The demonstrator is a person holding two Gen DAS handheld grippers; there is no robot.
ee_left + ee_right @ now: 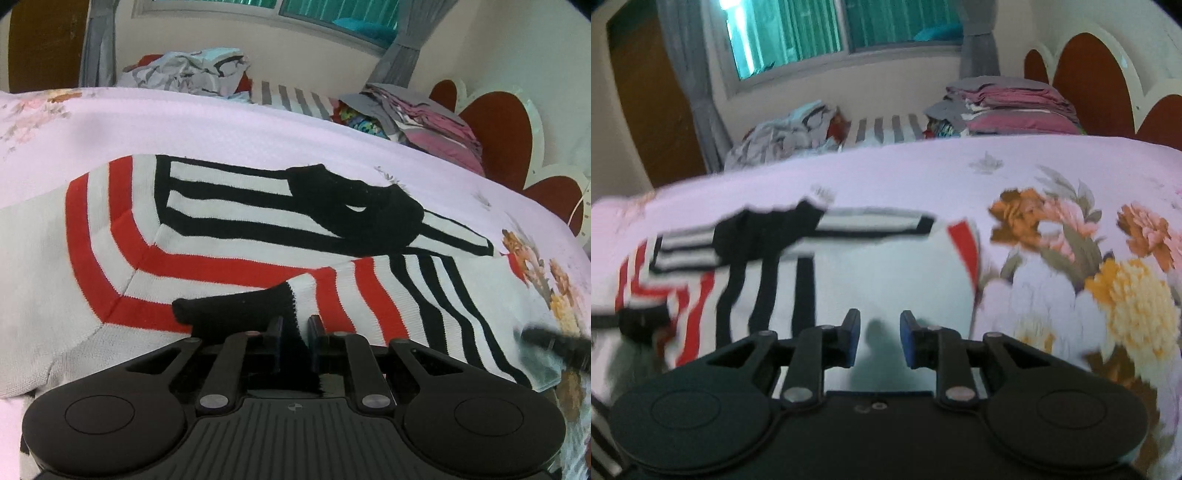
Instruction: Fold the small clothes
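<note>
A knitted sweater with red, white and black stripes lies spread flat on the bed, its black collar toward the far side. One sleeve is folded across the body. My left gripper is shut on that sleeve's black cuff, which bunches between the fingers. In the right wrist view the sweater is blurred. My right gripper hangs low over its plain white part, open, with nothing between its blue pads. A dark blurred shape at the sweater's right edge looks like the right gripper.
The bed has a pale pink sheet with flower prints. A stack of folded clothes and a crumpled heap sit at the far edge. A red and white headboard stands at the right.
</note>
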